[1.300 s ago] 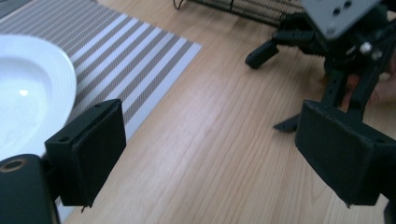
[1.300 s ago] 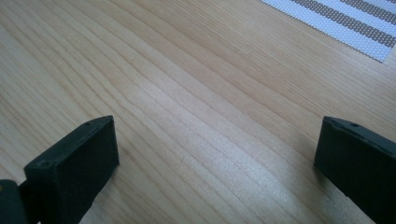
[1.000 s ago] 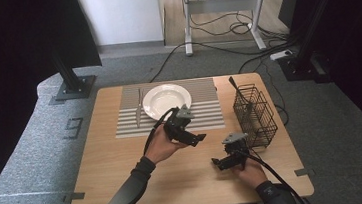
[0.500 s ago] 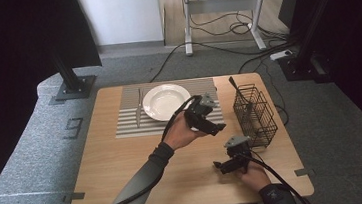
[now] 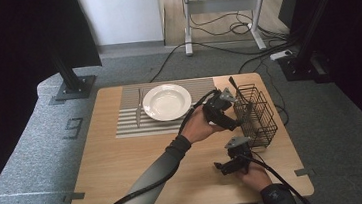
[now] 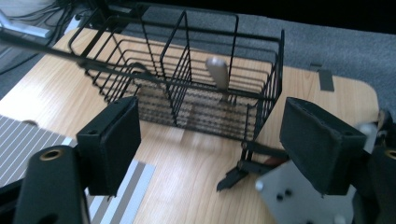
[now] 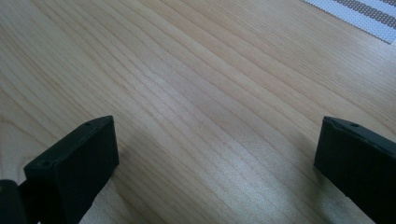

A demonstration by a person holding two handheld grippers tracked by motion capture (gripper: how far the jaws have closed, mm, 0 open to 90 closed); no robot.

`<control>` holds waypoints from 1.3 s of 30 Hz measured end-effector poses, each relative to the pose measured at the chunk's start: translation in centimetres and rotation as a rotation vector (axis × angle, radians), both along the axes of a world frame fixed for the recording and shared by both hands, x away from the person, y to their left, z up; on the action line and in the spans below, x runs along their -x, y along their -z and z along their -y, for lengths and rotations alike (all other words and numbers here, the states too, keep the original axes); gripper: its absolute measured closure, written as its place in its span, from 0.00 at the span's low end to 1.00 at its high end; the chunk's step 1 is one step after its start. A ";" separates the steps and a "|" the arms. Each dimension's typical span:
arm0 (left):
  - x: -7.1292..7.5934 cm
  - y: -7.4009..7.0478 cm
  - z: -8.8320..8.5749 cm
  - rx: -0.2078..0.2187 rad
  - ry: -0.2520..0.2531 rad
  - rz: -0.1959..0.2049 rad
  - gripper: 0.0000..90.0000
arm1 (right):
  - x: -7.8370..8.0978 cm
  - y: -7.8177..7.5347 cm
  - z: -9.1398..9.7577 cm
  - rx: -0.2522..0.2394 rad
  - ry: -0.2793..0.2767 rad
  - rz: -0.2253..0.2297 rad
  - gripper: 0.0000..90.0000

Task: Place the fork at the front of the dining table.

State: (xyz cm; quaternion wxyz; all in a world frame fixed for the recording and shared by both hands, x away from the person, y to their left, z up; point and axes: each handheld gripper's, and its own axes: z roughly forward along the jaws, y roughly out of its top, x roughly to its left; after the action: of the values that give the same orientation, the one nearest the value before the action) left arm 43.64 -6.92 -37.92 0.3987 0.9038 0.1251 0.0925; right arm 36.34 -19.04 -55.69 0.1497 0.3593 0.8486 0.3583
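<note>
My left gripper (image 6: pixel 210 158), jaws spread but just closing on nothing, faces the wire basket (image 6: pixel 187 88) just ahead, where a utensil handle (image 6: pixel 218 74) stands.

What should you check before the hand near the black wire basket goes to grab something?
1. Left gripper empty, nothing between its jaws, which have just been closing: ok.
2. Black wire basket upright on the light wooden table: ok.
3. Grey utensil handle stands in the basket's far compartment, top reachable: ok.
4. Way from left gripper to handle free of the basket's wires: cannot tell.
5. Right gripper open, empty over bare wood: ok.
6. White round plate and silver knife lie apart on the striped placemat: ok.
</note>
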 end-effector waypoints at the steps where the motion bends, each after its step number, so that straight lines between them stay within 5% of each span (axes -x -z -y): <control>1: -0.2 0.0 0.5 0.000 0.001 0.001 0.26 | 0.0 0.0 0.0 0.000 -0.002 -0.003 0.00; 9: -1.0 0.4 2.4 -0.007 0.021 -0.015 0.41 | -0.1 0.0 0.0 0.002 -0.006 0.001 0.00; 20: -1.5 1.3 3.6 -0.028 0.012 -0.066 0.79 | -0.1 0.0 0.0 0.004 -0.008 0.004 0.00; 25: -1.5 1.1 3.4 0.017 0.024 -0.127 0.87 | -0.1 0.0 0.1 0.006 -0.012 0.006 0.00; 28: -1.3 0.6 3.3 0.016 0.013 -0.091 0.89 | -0.1 0.0 0.0 0.004 -0.007 0.001 0.00; 39: -0.6 -2.3 2.2 0.065 0.040 -0.054 0.97 | 0.0 0.0 0.0 0.002 -0.004 -0.002 0.00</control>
State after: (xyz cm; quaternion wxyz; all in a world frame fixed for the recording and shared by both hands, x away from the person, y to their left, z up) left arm 44.21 -9.14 -35.63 0.4259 0.8950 0.1205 0.0560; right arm 36.37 -19.06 -55.67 0.1483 0.3577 0.8498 0.3576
